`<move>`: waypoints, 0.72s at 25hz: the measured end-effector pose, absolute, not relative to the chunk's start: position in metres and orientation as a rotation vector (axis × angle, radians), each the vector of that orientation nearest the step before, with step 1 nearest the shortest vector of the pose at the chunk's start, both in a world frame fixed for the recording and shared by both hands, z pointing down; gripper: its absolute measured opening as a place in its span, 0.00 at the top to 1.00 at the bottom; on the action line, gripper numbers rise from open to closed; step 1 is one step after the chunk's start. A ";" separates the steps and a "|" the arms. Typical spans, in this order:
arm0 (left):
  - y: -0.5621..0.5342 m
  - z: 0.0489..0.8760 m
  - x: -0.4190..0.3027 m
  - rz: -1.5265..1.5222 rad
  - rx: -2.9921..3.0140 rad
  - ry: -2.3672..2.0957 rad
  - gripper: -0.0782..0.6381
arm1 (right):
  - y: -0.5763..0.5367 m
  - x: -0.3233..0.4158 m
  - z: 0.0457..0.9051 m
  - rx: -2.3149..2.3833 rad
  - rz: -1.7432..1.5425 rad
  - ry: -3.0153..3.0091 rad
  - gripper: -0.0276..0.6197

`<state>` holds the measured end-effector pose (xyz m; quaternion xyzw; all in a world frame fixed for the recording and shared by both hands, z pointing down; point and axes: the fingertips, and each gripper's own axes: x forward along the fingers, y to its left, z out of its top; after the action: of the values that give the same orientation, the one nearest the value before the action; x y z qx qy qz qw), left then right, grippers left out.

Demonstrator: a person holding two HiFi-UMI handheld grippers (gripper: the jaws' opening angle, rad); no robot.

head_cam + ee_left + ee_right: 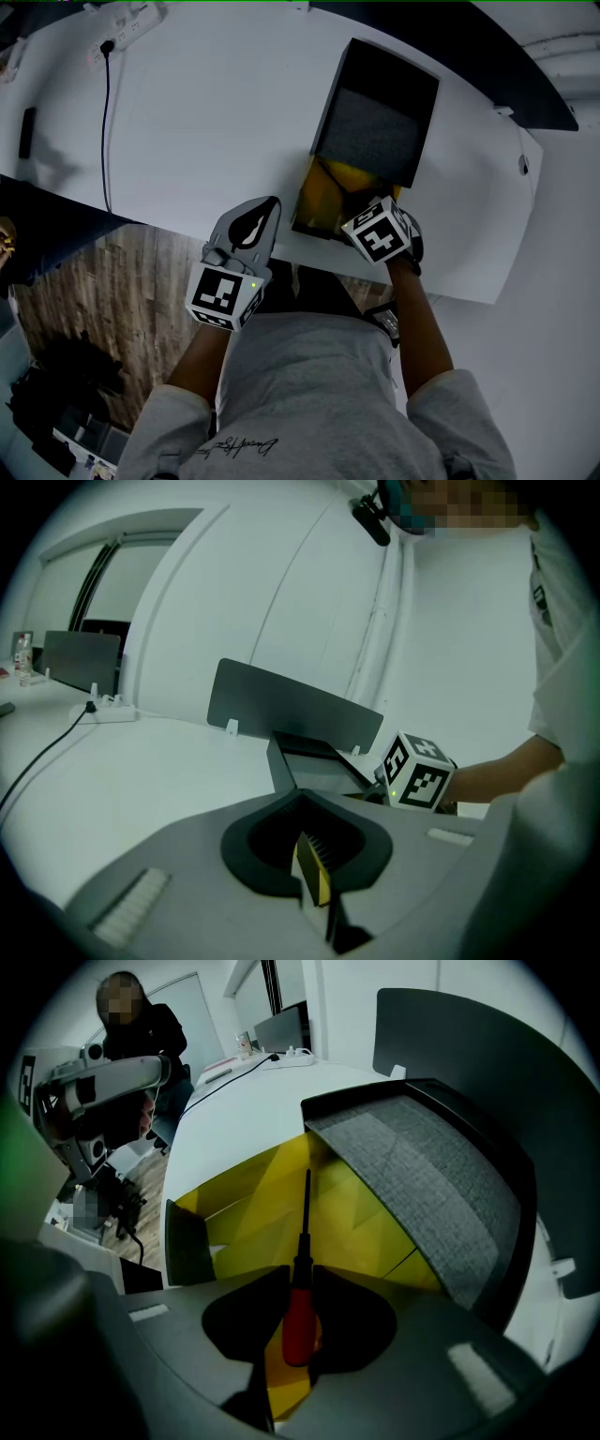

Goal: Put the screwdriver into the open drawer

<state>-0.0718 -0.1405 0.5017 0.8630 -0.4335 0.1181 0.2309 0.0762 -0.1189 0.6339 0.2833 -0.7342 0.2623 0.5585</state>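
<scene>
A screwdriver (297, 1302) with a red handle and a black shaft sits between the jaws of my right gripper (300, 1274), which is shut on the handle. Its shaft points down into the open yellow drawer (370, 1232). In the head view the right gripper (373, 220) hangs over the drawer (319, 197), which sticks out of a black cabinet (380, 112) at the table's front edge. My left gripper (266, 206) rests left of the drawer, shut and empty, its tips meeting in the left gripper view (300, 799).
The white table (206, 112) carries a black cable (106, 122) and a power strip (122, 33) at the far left. A dark divider panel (291, 710) stands behind the cabinet (314, 766). Wooden floor (122, 281) lies below the table's edge. A person (141, 1035) stands beyond the table.
</scene>
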 end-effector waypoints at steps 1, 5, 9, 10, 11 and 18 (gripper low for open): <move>-0.140 0.502 -0.072 0.324 2.373 -1.192 0.89 | -0.119 0.076 0.634 0.667 0.616 -1.731 0.81; -0.140 0.502 -0.074 0.322 2.370 -1.193 0.89 | -0.120 0.075 0.634 0.665 0.612 -1.725 0.81; -0.139 0.503 -0.074 0.323 2.369 -1.191 0.89 | -0.120 0.075 0.635 0.668 0.611 -1.717 0.80; -0.139 0.503 -0.074 0.323 2.369 -1.191 0.89 | -0.120 0.075 0.635 0.669 0.610 -1.717 0.80; -0.139 0.503 -0.074 0.324 2.370 -1.191 0.89 | -0.120 0.075 0.635 0.671 0.611 -1.717 0.80; -0.137 0.504 -0.076 0.324 2.366 -1.190 0.89 | -0.120 0.073 0.634 0.674 0.583 -1.711 0.79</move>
<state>-0.0755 -0.1368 0.5035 0.8621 -0.4335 0.1179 0.2345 0.0731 -0.1203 0.6343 0.2872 -0.7290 0.2482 0.5697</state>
